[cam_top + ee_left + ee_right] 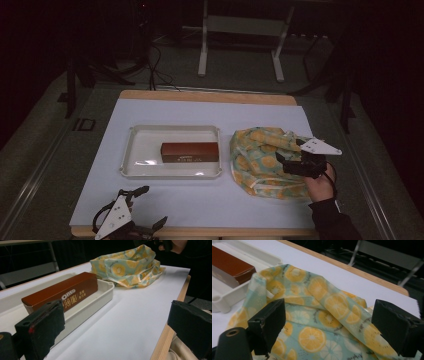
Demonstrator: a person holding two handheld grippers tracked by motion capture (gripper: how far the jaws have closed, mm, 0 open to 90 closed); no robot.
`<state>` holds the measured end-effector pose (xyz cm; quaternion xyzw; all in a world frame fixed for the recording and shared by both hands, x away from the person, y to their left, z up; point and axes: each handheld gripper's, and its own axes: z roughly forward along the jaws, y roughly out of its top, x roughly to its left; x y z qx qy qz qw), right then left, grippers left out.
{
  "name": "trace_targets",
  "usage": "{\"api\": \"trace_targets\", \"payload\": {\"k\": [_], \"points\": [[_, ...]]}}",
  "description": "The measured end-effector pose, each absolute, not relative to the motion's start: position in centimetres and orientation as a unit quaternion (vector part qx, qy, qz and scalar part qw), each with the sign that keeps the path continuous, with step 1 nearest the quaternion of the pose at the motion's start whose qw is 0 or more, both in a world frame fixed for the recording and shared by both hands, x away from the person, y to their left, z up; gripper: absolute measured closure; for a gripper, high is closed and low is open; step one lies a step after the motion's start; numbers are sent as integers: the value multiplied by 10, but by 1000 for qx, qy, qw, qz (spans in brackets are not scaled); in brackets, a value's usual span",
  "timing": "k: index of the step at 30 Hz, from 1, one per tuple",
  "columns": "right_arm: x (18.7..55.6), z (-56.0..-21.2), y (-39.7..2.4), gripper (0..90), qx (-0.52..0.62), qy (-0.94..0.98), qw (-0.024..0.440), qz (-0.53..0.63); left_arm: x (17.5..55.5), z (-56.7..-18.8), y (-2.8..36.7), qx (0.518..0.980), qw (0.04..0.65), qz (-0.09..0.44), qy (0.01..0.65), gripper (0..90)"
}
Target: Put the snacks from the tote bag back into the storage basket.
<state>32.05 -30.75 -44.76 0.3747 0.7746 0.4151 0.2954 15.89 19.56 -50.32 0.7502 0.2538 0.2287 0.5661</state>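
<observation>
**Right claw poised over the cloth bag, nothing grasped yet**

Nearest the lens in the right gripper view, two black jaws stand wide apart with the lemon-print bag (317,322) spread between and just beyond them; they close on nothing. From above, the right gripper (292,159) hovers over the bag's right half, perhaps brushing the fabric. The bag lies crumpled on the white sheet, just right of the tray (131,150), which holds a brown biscuit box (190,151). The left gripper (147,207) rests at the table's near edge, jaws open and empty, well apart from everything. By my reading the work has barely started: gripping the bag is left.
</observation>
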Motion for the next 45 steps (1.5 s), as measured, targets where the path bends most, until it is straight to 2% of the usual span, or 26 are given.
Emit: {"api": "trace_targets", "payload": {"k": [4,7,12,15,31,45], "points": [[315,-454,-310,116,381,769,296,419,159,-503,196,750,566,228,254,13],[306,-463,-314,116,395,747,320,427,159,-503,196,751,566,228,253,13],[302,-466,-317,113,405,739,323,431,159,-503,196,751,567,227,250,13],[296,-473,-317,113,411,733,342,420,159,-503,195,752,566,227,250,13],[278,-484,-328,113,432,716,347,424,157,-503,195,753,566,227,248,13],[277,-490,-328,113,439,710,348,427,158,-503,196,751,567,227,250,12]]}}
